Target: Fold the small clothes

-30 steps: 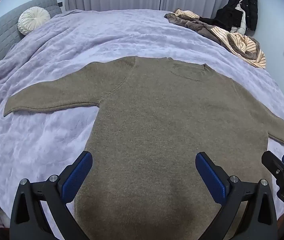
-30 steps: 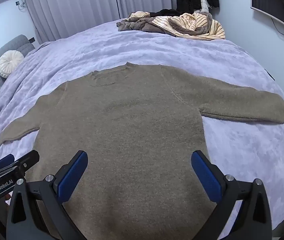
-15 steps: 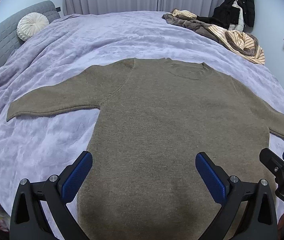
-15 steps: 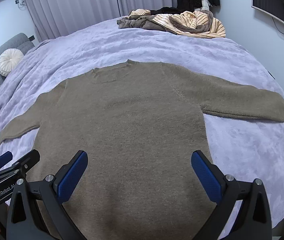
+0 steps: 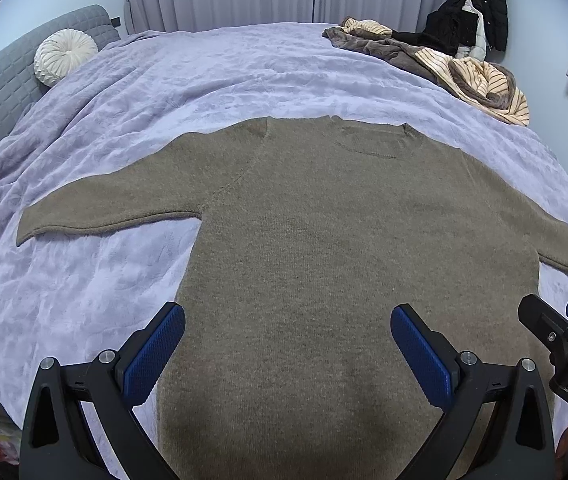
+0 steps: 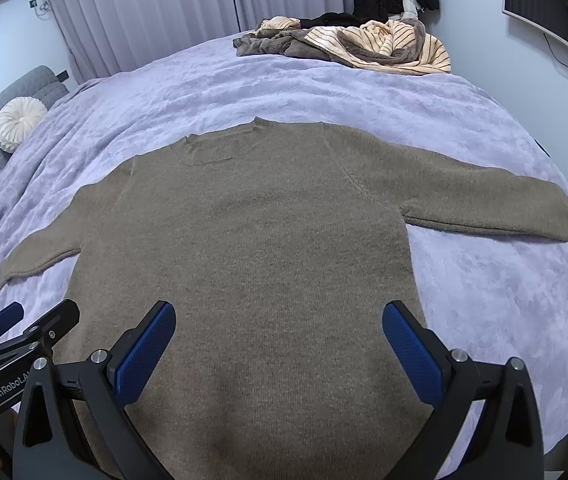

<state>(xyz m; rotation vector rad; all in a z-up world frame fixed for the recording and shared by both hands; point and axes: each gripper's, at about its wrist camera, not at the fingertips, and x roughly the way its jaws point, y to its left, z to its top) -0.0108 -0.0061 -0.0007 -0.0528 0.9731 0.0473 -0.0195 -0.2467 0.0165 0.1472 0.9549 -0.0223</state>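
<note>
- Olive knit sweater (image 5: 324, 260): flat on bed (image 5: 84, 280), hem nearest both grippers, collar farthest ahead, sleeves spread sideways.
- Left gripper (image 5: 288, 344), right gripper (image 6: 280, 340): fingers wide apart, empty.

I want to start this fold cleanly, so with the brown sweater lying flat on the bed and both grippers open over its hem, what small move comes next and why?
Probably lower the left gripper toward the left sleeve to fold it inward. The sweater lies flat on the blanket, sleeves spread, and both grippers are open and empty; the right gripper hovers above the hem.
</note>
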